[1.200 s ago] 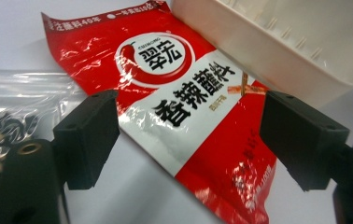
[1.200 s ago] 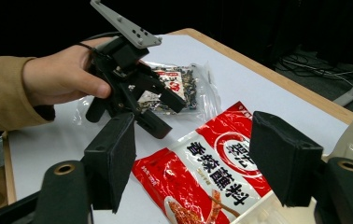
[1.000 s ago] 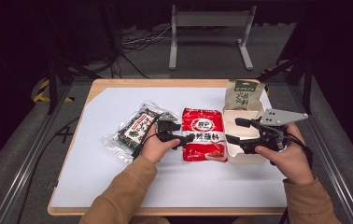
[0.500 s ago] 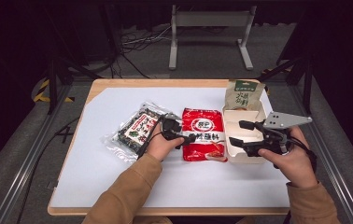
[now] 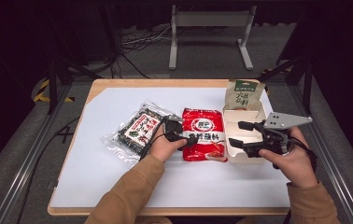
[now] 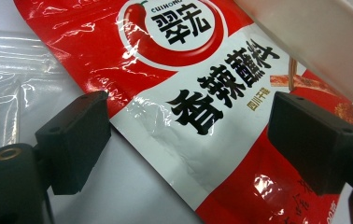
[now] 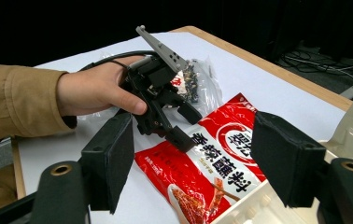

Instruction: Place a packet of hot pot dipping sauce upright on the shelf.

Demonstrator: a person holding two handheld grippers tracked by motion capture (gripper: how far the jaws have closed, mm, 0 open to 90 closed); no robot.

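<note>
1. Nearest the camera in the high view: two tan sleeves coming up from the bottom edge, each hand gripping a tool over the white table [image 5: 118, 186].
2. Left gripper [image 5: 186, 138] held low over the near left part of the red sachet [image 5: 204, 140], jaws wide apart and just been opening. From the left gripper view, one black pad [image 6: 74, 140] over bare table beside the sachet's left edge, the other over its red lower corner; sachet [image 6: 198, 98] lying flat between them, not pinched. Whether the pads touch the foil: cannot tell.
3. Right gripper [image 5: 240, 133] held above the white box [image 5: 247, 157], pointing toward the sachet, jaws spread wide with nothing between them. Seen along its own jaws: the red sachet [image 7: 212, 163] beyond, the left gripper [image 7: 184, 123] on it, a box rim at the bottom.
4. Red sachet flat on the table, middle of the scene, right edge just beside the white box, left edge near a clear seaweed packet [image 5: 139, 130].
5. Seaweed packet tilted, lying left of the left hand.
6. Farther back: green-and-cream pouch [image 5: 243, 95] standing upright at the far end of the white box.
</note>
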